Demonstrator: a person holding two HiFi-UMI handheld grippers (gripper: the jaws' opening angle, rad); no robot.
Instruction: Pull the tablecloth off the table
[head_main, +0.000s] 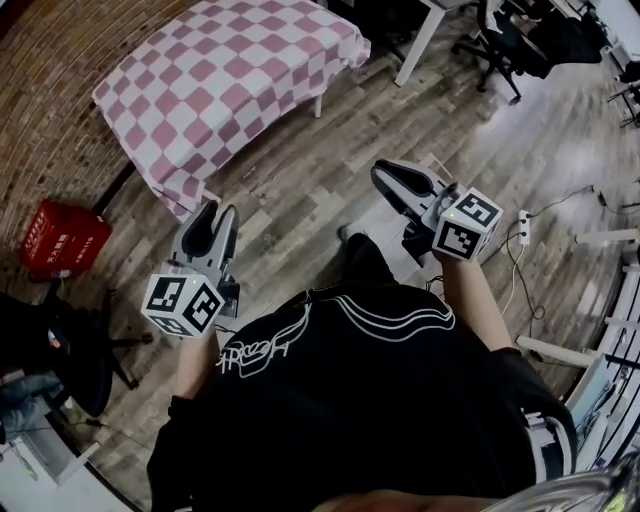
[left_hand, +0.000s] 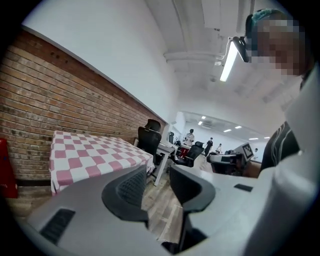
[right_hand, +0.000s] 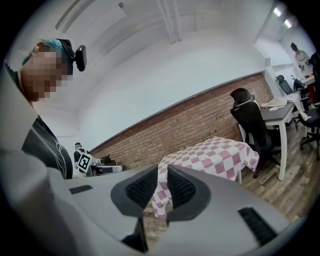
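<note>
Nearby, checked tablecloth (head_main: 235, 85), red crate (head_main: 62, 238), lettering illegible

Bright, even light from ceiling lamps (left_hand: 227, 62); pale glare on the floor (head_main: 560, 110) (fisheye bending and dark corners throughout).

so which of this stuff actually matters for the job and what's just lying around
Job: checked tablecloth, table under it, left gripper, right gripper.
Lying about: red crate, office chair, power strip.
</note>
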